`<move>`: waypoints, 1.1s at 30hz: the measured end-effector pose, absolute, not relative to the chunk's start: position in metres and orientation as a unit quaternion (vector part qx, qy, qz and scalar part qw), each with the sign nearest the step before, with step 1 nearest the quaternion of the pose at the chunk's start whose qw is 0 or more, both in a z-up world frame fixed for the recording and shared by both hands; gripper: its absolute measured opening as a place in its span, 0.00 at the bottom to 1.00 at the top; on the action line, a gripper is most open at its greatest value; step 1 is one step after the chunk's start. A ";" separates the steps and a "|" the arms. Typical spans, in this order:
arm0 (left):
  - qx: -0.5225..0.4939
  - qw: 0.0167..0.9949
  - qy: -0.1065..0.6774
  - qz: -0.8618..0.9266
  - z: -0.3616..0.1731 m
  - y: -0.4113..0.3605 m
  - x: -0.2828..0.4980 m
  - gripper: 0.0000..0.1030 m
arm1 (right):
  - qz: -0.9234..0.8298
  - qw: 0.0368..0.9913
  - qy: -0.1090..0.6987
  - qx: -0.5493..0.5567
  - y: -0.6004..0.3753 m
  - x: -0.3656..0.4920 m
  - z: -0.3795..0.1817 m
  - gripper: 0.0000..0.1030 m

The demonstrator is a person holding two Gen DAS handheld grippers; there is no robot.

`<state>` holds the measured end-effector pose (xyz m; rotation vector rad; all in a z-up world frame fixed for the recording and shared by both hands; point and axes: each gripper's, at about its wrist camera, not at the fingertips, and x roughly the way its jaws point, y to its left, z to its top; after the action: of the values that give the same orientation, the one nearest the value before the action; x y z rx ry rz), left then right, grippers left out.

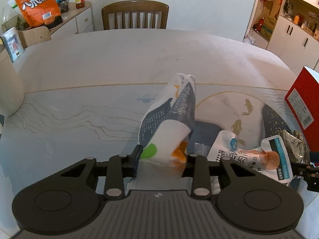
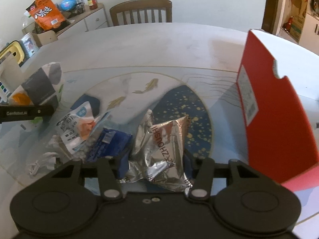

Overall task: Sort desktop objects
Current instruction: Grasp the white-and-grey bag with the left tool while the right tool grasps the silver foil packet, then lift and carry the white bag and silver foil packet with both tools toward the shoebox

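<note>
My left gripper (image 1: 162, 159) is shut on a white and dark grey packet (image 1: 171, 115), which stands up tilted above the table; the same packet (image 2: 39, 85) shows at the left of the right wrist view. My right gripper (image 2: 155, 163) is shut on a crumpled silver foil packet (image 2: 165, 139), which rests on the blue part of the mat. Between the two lie a white snack packet with a pink picture (image 2: 75, 127) and a dark blue packet (image 2: 108, 143). An open red box (image 2: 279, 109) stands just right of the right gripper.
The table wears a pale mat with gold fish (image 1: 247, 105). A white cable (image 2: 41, 161) lies near the front left. A wooden chair (image 1: 134, 15) stands at the far edge. An orange snack bag (image 1: 37, 4) and jars sit on a side cabinet at the left.
</note>
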<state>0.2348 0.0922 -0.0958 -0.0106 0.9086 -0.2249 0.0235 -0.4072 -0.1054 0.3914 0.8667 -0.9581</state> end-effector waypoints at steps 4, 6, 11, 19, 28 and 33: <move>-0.004 0.893 0.435 -0.111 -0.093 0.090 0.232 0.30 | -0.449 0.782 0.393 0.180 -0.405 0.018 -0.099 0.50; -0.003 0.893 0.435 -0.112 -0.091 0.088 0.231 0.30 | -0.449 0.783 0.392 0.177 -0.403 0.017 -0.097 0.50; 0.001 0.895 0.431 -0.114 -0.085 0.084 0.226 0.30 | -0.449 0.785 0.389 0.173 -0.399 0.014 -0.093 0.50; 0.014 0.900 0.419 -0.121 -0.072 0.078 0.212 0.30 | -0.449 0.791 0.381 0.169 -0.392 0.007 -0.082 0.50; 0.030 0.901 0.410 -0.137 -0.061 0.066 0.198 0.22 | -0.443 0.799 0.371 0.163 -0.381 -0.001 -0.068 0.50; 0.032 0.900 0.408 -0.148 -0.053 0.058 0.192 0.21 | -0.437 0.806 0.365 0.160 -0.374 -0.005 -0.057 0.50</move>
<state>0.1921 0.0577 -0.0535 0.0669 0.8447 -0.3060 -0.0053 -0.3744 -0.0571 0.3426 0.7809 -0.9354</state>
